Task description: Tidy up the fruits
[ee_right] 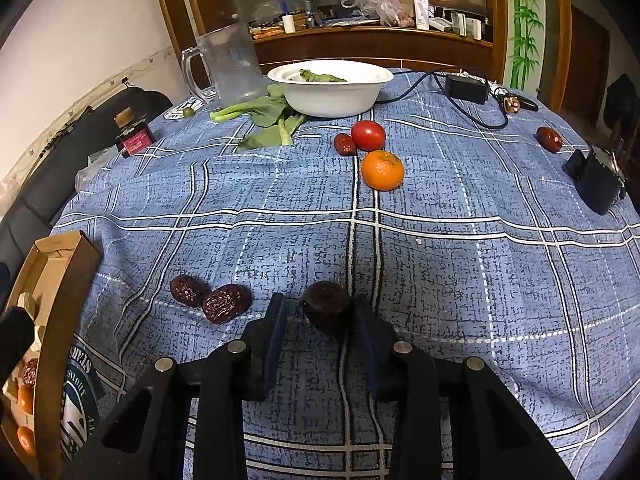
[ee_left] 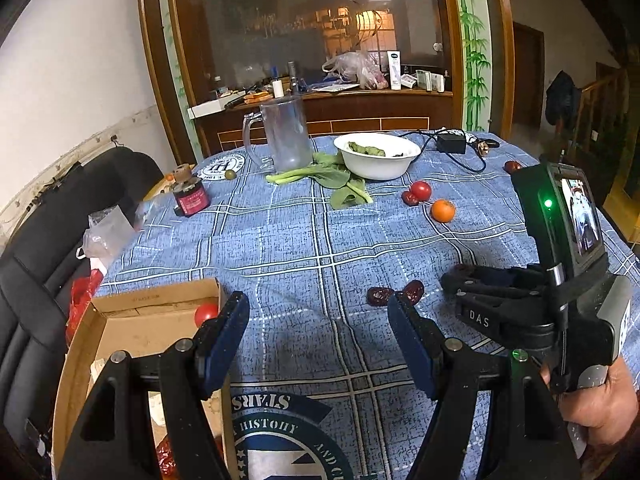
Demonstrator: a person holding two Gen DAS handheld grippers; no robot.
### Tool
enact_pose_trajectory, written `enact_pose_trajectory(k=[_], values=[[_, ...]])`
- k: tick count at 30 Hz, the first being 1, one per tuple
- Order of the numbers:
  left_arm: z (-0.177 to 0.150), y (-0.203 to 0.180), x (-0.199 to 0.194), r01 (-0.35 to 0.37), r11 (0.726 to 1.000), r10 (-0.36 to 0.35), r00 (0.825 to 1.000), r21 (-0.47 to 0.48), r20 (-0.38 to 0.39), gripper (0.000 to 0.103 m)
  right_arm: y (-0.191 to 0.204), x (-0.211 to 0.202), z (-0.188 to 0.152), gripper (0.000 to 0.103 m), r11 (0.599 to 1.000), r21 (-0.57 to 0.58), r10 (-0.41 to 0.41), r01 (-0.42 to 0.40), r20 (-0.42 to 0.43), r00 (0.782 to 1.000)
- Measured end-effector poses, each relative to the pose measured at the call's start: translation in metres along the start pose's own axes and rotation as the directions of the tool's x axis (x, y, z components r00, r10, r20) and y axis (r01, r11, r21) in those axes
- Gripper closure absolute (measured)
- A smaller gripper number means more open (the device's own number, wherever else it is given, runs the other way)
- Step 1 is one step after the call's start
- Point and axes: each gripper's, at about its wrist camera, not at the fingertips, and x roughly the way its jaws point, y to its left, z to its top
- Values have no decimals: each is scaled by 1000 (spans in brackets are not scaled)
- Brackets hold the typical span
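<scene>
My right gripper (ee_right: 318, 312) stands open around a dark red date (ee_right: 326, 307) on the blue tablecloth; the date touches the right finger, with a gap to the left one. Two more dates (ee_right: 210, 298) lie just left of it. A tomato (ee_right: 368, 135), a date (ee_right: 345, 144) and an orange (ee_right: 382, 170) sit further back, and another date (ee_right: 549, 139) lies far right. My left gripper (ee_left: 318, 312) is open and empty above the cloth, beside a cardboard box (ee_left: 156, 312) holding a tomato (ee_left: 205, 313). The right gripper (ee_left: 492, 296) shows in the left wrist view.
A white bowl (ee_right: 332, 92) with greens, loose leafy vegetables (ee_right: 264, 116), a clear plastic jug (ee_right: 228, 66) and a small red jar (ee_right: 134, 136) stand at the back. A black adapter with cable (ee_right: 466, 88) lies back right. A black chair (ee_left: 60, 220) stands left of the table.
</scene>
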Motion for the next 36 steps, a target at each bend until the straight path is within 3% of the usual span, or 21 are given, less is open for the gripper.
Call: enact_pose_trajectory(k=[8,12,19,25,30,32,34,36], values=[[-1,-2,8,6,1000,-7,999,-1,-32,32,-3,-2,-1,73,1000,8,9,-9,3,1000],[-1,6,23,44,998,-49,994,-53,-101,32,-7,-5,0,76,999,26,28,-28,4,1000],[-1,36,65,100,967,-158,957,-236,-244,32,-25,-12,4,77,995,85,56,-57,19,998],[4,23,86,132,964,-197,937,-232,-288,32,-37,-16,7,77,988,123,88,-91,33,996],[11,2,107,160,972,-209,925,-174,-316,32,-36,-18,7,77,986,124,110,-114,36,993],[11,-5,118,153,976,-197,921,-153,-337,39,-35,-18,7,77,985,121,116,-120,38,993],[11,-10,125,172,974,-214,915,-148,-343,40,-35,-18,8,77,985,120,120,-124,37,992],[12,-18,128,163,981,-191,921,-107,-340,40,-35,-17,8,77,985,120,123,-126,36,992]])
